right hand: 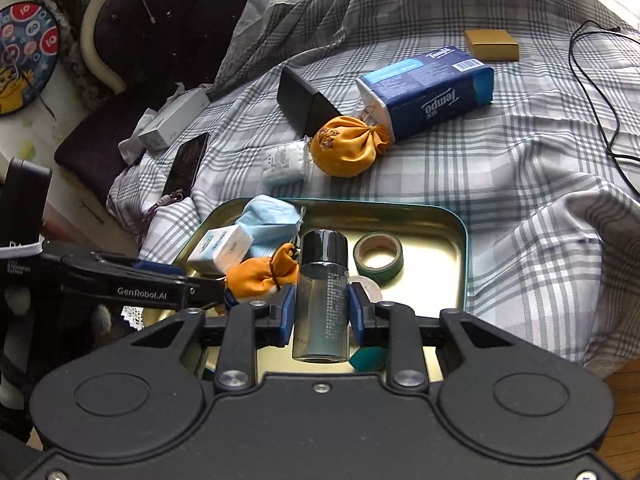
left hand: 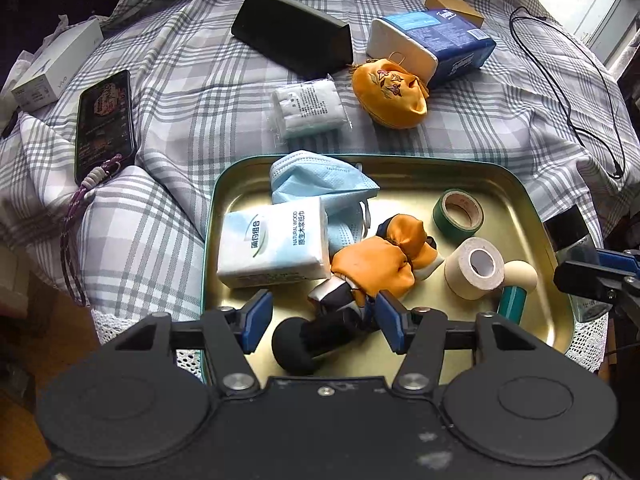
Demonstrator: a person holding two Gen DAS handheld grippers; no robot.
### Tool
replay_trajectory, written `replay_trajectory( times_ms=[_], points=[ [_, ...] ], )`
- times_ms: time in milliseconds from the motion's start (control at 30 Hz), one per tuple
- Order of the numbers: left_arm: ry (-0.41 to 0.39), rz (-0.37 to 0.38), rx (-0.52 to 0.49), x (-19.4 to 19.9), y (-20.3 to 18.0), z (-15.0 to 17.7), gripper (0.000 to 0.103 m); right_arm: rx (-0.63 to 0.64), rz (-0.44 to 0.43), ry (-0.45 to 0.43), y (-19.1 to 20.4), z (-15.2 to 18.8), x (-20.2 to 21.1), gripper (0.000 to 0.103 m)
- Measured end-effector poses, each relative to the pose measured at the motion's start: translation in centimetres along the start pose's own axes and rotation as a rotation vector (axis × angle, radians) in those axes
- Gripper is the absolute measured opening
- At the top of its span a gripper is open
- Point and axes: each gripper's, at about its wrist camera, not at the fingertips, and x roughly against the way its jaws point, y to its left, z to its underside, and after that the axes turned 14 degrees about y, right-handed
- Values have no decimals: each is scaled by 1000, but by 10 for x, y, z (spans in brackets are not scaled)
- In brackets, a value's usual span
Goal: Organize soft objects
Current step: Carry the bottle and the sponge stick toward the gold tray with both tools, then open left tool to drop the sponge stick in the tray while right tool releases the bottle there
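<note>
**Soft pouches and tissue gather in a tin tray on the checked bed**

The orange satin pouch (left hand: 378,262), tied at its neck and puckered into folds, lies in the middle of the metal tray (left hand: 516,184), touching a small tissue pack (left hand: 276,242) with a glossy white and pale blue wrapper. A crumpled blue face mask (left hand: 320,180) of thin pleated fabric sits behind the pack, against the tray's far rim.

The left gripper (left hand: 322,316) points steeply down over the tray's near edge. Its blue pads stand apart, released, with nothing pressed between them; a black cylinder with a rounded foam-like end (left hand: 296,346) lies below the gap, and the pouch's lower edge sits just beside one pad.

The right gripper (right hand: 322,308) angles down over the same tray and is clenched on a smoky clear plastic bottle (right hand: 322,304) with a shiny black cap, held upright between the pads.

Also in the tray are a green tape roll (left hand: 458,214) and a cream tape roll (left hand: 476,264), both with cardboard cores.

Beyond the tray, on the rumpled grey-and-white checked bedspread (left hand: 192,92), rest a second orange embroidered pouch (left hand: 386,92), a clear-wrapped packet of cotton pads (left hand: 310,108), a blue Tempo tissue pack (left hand: 436,42), a black triangular case (left hand: 294,36), a phone (left hand: 104,124) with a purple strap, a white box (left hand: 56,64) and a loose black cable (left hand: 576,92).
</note>
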Motion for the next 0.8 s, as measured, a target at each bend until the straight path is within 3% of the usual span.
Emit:
replay_trajectory(
  times_ms=[200, 800],
  points=[
    [-22, -14, 0, 5, 0, 0, 73, 5, -24, 5, 2, -1, -3, 30],
    [-5, -19, 1, -2, 1, -2, 78, -17, -7, 14, -2, -1, -6, 30]
  ],
)
